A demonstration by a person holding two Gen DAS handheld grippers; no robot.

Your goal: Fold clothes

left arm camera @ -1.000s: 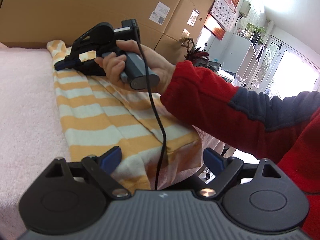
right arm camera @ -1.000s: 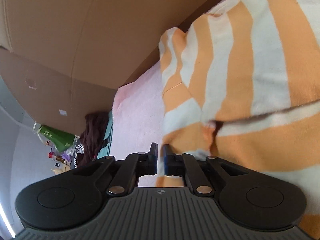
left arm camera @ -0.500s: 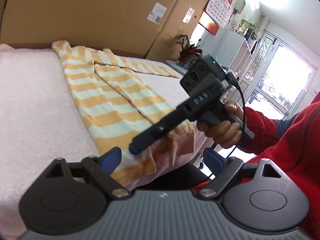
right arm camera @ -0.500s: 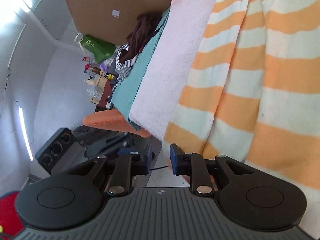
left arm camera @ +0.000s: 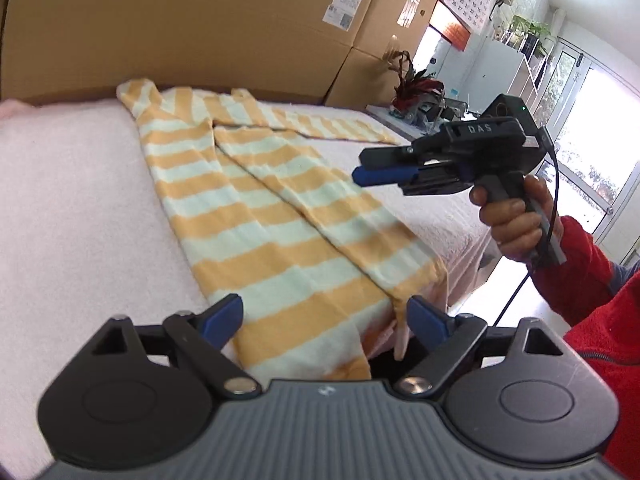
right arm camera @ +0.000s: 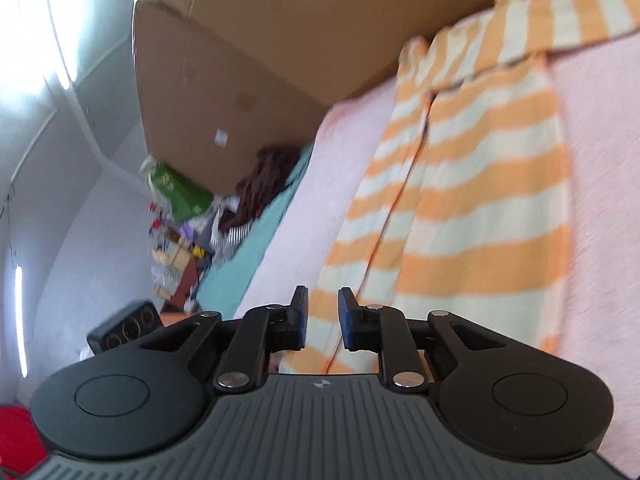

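Note:
An orange-and-white striped garment (left arm camera: 280, 216) lies lengthwise on the pink towel-covered table (left arm camera: 80, 200), one side folded in over its middle and a sleeve stretched out to the far right. My left gripper (left arm camera: 324, 316) hovers open above the near hem, touching nothing. My right gripper (left arm camera: 360, 166), held by a hand (left arm camera: 508, 220) in a red sleeve, floats level above the garment's right side. In the right wrist view the right gripper (right arm camera: 323, 312) shows a narrow gap with nothing in it, with the garment (right arm camera: 480, 200) ahead and below.
Big cardboard boxes (left arm camera: 200, 20) wall off the table's far side. A pile of dark and striped clothes (right arm camera: 260, 176) lies on a teal cloth beyond the table's left end. The right table edge (left arm camera: 472, 248) drops to the floor, with a plant (left arm camera: 416, 84) and glass doors beyond.
The right gripper let go of the cloth at the far end, opened a little, and swung back to the near right above the table. The left gripper rose slightly.

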